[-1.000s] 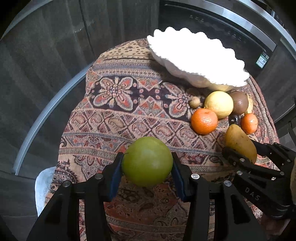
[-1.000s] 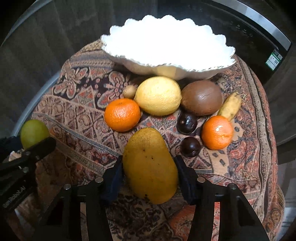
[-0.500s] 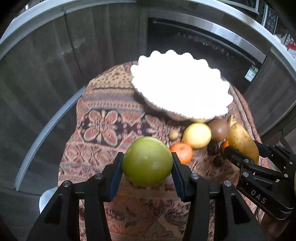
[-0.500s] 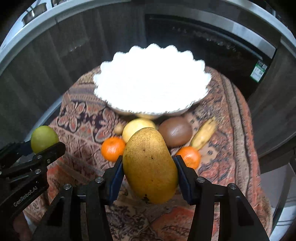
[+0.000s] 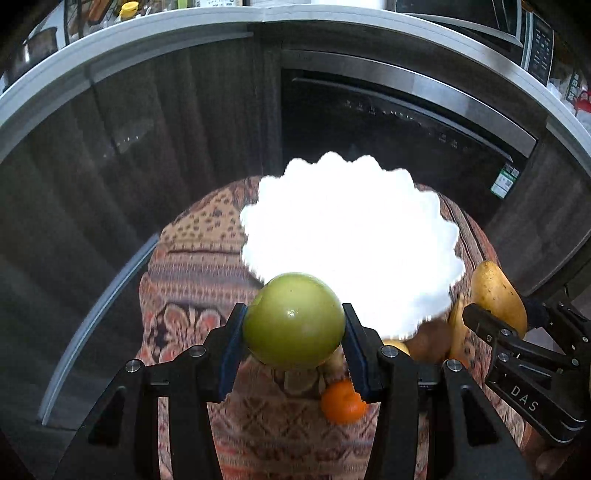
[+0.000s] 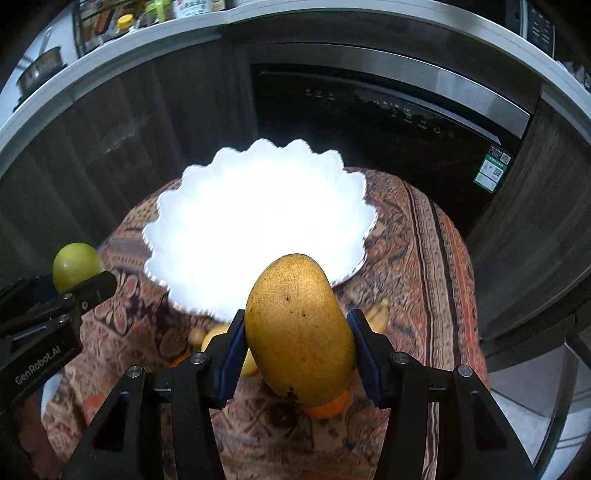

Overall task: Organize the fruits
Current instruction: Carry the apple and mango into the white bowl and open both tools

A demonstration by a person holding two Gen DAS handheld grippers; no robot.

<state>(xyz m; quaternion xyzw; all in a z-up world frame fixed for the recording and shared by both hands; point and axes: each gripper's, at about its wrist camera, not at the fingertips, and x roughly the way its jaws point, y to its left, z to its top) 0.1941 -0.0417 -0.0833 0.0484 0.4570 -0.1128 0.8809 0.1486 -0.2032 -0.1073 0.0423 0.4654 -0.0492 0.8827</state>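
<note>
Left wrist view: left hand-held gripper [image 5: 293, 341], angled downward, clamps green apple [image 5: 293, 320] at the near rim of white scalloped bowl [image 5: 351, 243].
Right wrist view: right hand-held gripper [image 6: 298, 354], angled downward, clamps mango [image 6: 299, 332] above the bowl's near rim; patterned surface [image 6: 417, 258] lies open right of the bowl.

A: We see dark wood-grain cabinet fronts [image 5: 155, 155] under a pale countertop [image 6: 110, 70], with a black built-in appliance [image 6: 369, 122] bearing a green label [image 6: 493, 171].

B: We also see a small table under a paisley cloth [image 6: 417, 258], and jars [image 6: 127, 22] blurred on the counter.
</note>
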